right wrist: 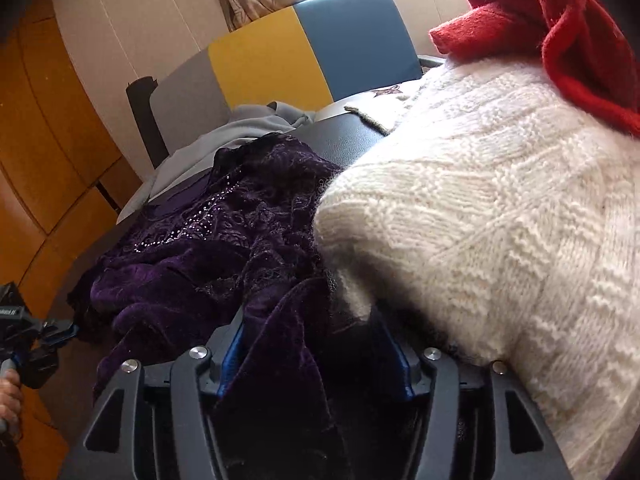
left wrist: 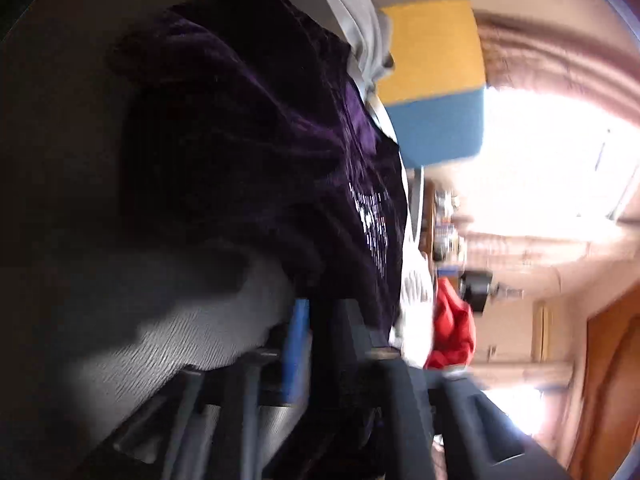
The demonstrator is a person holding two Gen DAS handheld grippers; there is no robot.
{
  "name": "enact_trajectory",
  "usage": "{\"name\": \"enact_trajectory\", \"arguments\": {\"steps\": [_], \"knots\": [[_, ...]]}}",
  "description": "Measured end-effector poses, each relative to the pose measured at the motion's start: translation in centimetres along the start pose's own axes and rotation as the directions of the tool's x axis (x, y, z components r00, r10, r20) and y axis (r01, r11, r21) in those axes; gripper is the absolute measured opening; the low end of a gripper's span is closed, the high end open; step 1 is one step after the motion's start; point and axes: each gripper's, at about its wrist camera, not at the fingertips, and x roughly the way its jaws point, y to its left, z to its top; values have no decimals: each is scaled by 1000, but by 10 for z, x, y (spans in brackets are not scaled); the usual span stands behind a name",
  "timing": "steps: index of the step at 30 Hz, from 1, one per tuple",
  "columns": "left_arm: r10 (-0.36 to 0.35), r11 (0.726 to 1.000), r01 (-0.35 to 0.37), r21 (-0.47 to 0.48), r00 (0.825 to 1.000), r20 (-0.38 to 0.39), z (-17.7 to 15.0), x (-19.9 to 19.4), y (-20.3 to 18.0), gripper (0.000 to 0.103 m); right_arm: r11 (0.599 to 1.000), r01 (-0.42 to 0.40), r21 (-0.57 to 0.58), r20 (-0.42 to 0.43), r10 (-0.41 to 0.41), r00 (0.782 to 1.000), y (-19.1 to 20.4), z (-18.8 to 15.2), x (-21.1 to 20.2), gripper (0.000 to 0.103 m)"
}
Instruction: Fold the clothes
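The purple velvet garment [right wrist: 208, 248] is lying bunched on the dark bench [right wrist: 344, 140], pressing against the white knit sweater [right wrist: 480, 220]. The right hand-held gripper [right wrist: 316, 356] is standing apart with a velvet fold between its fingers; the left hand-held gripper [left wrist: 324, 320] is standing apart too, its view blurring. Risk: closing now is likely catching sweater fuzz or multiple layers, dragging both garments.

Left wrist view smeared by motion blur throughout; shelf items [left wrist: 444, 220] beyond the tabletop unreadable. Pale print on purple garment [left wrist: 372, 224] illegible. Window [left wrist: 552, 152] blown out to white. Right gripper [right wrist: 316, 344] fingertips buried under purple cloth, contact undeterminable. White knit sweater [right wrist: 480, 220] cut off at right edge. Red garment [right wrist: 552, 20] cropped at top.
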Motion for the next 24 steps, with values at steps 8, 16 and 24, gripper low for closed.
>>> {"name": "enact_trajectory", "arguments": {"steps": [8,16,24], "knots": [[122,992,-120,-26,989,81,14,19,-5,13,1000,-15,5,6,15,1000,-1,-1,1,60],[119,993,-115,-31,981,155,12,-2,7,53,999,-35,12,4,35,999,-2,-1,3,63],[222,975,-218,-46,967,127,4,0,3,29,999,-32,9,5,32,999,-2,0,3,63]]}}
